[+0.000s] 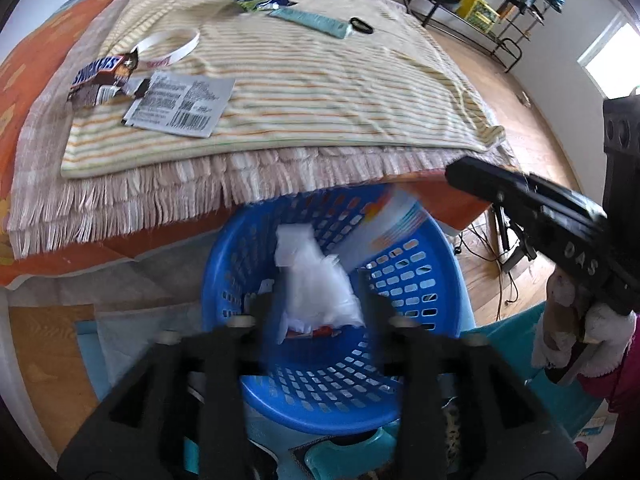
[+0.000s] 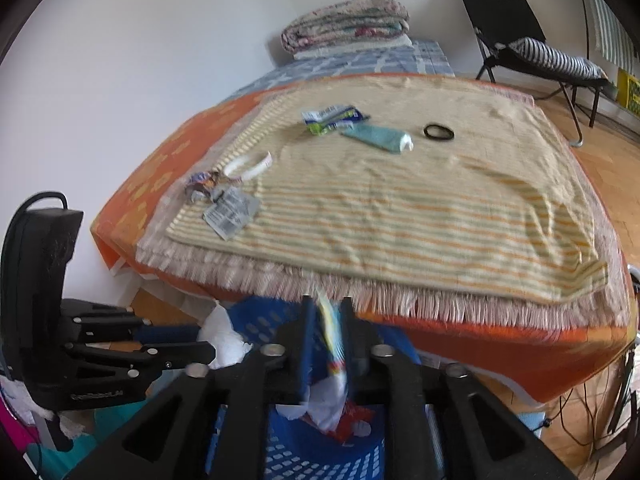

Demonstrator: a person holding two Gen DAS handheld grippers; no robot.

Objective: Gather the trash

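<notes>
A blue perforated basket stands on the floor at the bed's foot. My left gripper is open over it, with a white crumpled plastic piece between its spread fingers; whether it touches them I cannot tell. My right gripper is shut on a white wrapper with coloured stripes, held above the basket. On the striped towel lie a Snickers wrapper, a grey barcode sachet, a white band, a green-blue wrapper, a teal tube and a black ring.
The bed carries an orange sheet and a fringed cloth. Folded blankets lie at its head. A black chair stands on the wooden floor to the right. Cables lie beside the basket.
</notes>
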